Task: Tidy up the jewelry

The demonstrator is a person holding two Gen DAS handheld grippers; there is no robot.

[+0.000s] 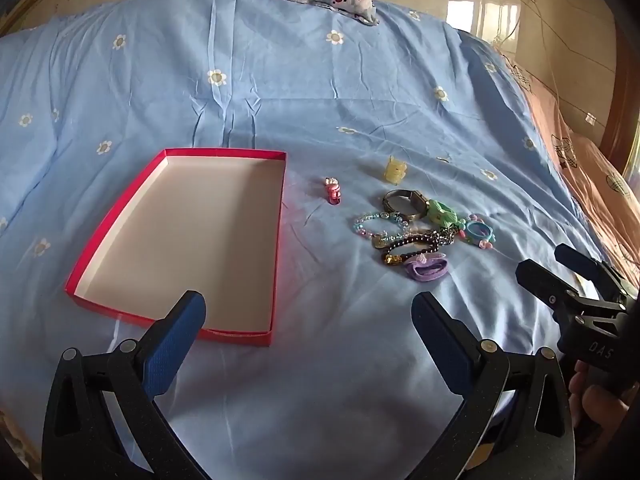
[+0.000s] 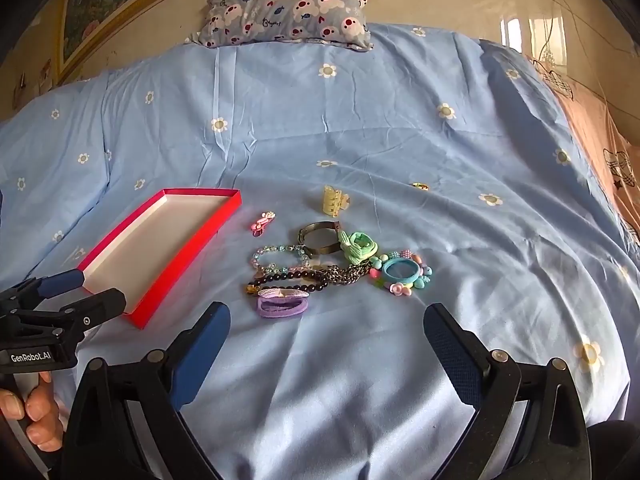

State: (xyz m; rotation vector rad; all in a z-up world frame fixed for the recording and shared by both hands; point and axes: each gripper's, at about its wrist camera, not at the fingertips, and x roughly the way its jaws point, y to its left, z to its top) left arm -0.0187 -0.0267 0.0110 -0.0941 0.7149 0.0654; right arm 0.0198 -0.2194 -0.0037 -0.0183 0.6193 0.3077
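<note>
A blue flowered bedsheet [image 2: 360, 140] covers the bed, a patterned pillow [image 2: 288, 10] lying at its far edge. Toward the near left edge sits a shallow red box [image 1: 182, 236], white inside and holding nothing. Right of it, near the sheet's middle, lies the jewelry pile [image 2: 332, 268]: bracelets, a dark bangle, hair ties. Just beyond the pile lie a yellow hair claw [image 2: 334, 200] and a pink clip [image 2: 262, 222]. The left gripper [image 1: 308, 316] and right gripper [image 2: 326, 328] hover spread apart, holding nothing.

One red box [image 2: 160, 248], one yellow claw clip [image 2: 334, 200], two hair ties [image 2: 282, 306].
</note>
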